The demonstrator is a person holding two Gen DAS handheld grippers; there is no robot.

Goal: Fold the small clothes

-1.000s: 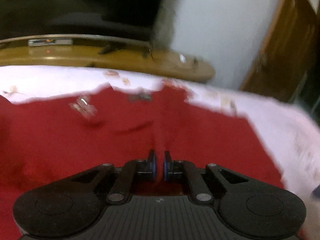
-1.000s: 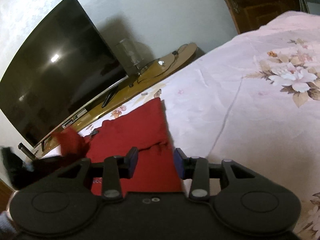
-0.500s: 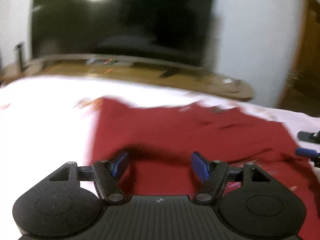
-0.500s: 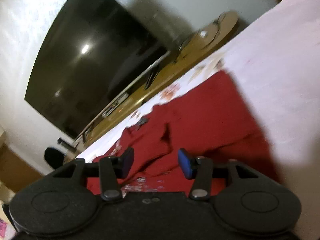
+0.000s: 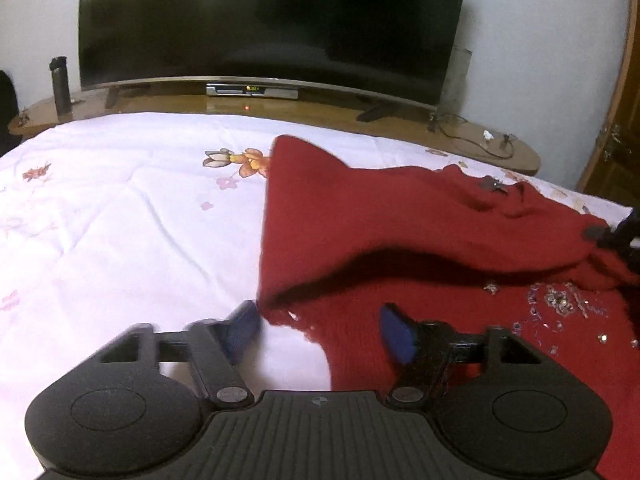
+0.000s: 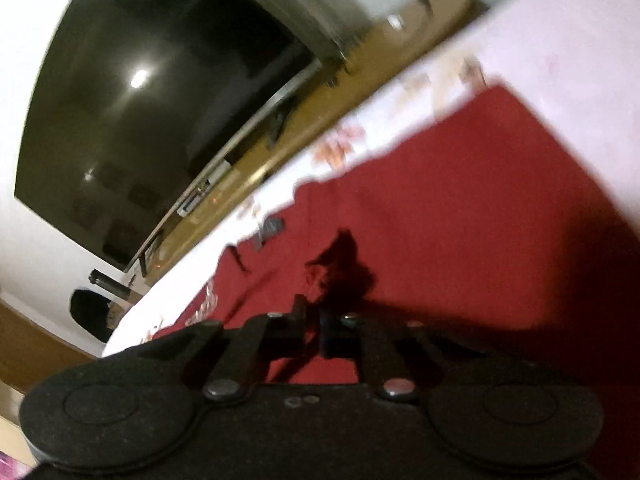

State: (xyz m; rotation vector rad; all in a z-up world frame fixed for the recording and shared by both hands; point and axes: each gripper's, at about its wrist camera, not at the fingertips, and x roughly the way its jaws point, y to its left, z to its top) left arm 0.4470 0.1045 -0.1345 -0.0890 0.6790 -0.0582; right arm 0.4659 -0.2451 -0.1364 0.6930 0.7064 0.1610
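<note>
- Broadly, a bed with a white floral sheet carries everything, facing a dark television on a wooden stand.
- Red garment lies folded over itself on the bed's right half.
- Left claw, partly open and just closing, straddles the garment's near corner.
- Right claw has snapped together, pinching red fabric.

Red garment on floral-sheeted bed
</note>
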